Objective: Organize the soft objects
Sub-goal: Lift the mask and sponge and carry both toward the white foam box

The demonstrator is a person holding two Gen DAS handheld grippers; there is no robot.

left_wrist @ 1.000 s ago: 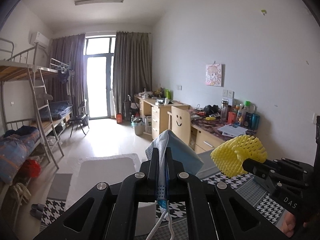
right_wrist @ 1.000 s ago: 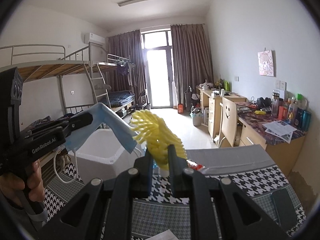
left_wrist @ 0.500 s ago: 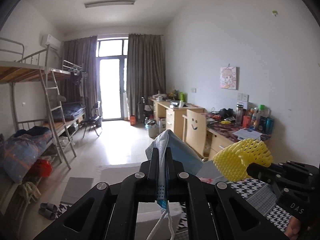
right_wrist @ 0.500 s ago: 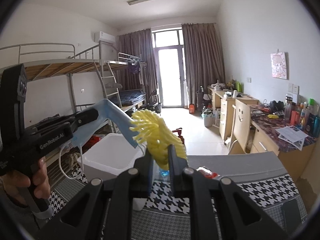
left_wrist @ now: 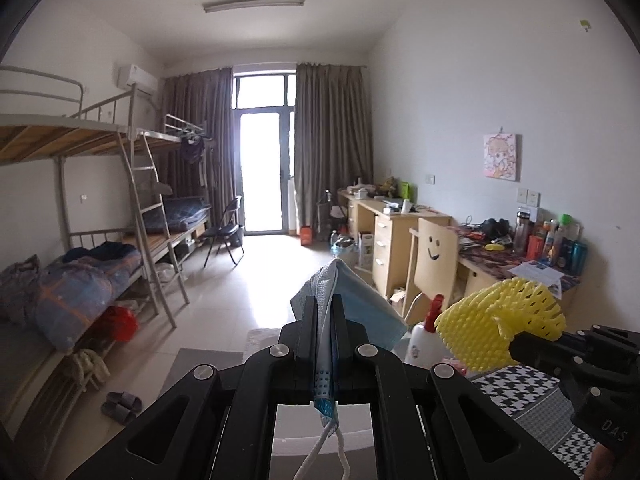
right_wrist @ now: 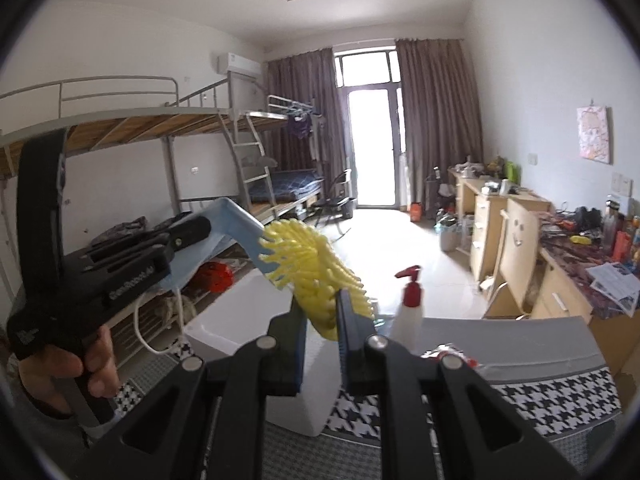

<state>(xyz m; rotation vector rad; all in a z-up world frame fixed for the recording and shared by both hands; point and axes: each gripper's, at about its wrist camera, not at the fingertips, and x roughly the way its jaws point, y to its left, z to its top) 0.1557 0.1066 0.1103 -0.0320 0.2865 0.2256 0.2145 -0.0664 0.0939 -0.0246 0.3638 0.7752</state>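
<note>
The left tool [left_wrist: 324, 312] is clamped tight on a blue face mask [left_wrist: 360, 300] at the lower centre of the left wrist view, its white ear loops [left_wrist: 320, 452] dangling below. The right tool [right_wrist: 320, 320], nearly closed, pinches a yellow foam fruit net [right_wrist: 316, 268] at mid-frame, above a white bin [right_wrist: 224, 324] and beside a red-capped spray bottle [right_wrist: 408, 312] on the houndstooth tabletop [right_wrist: 540, 404].

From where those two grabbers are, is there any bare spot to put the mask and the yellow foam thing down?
The white bin below the left gripper looks empty inside. The plain grey strip of the table, right of the spray bottle, is bare, as is the houndstooth cloth beneath it. The desk by the wall is cluttered.
</note>
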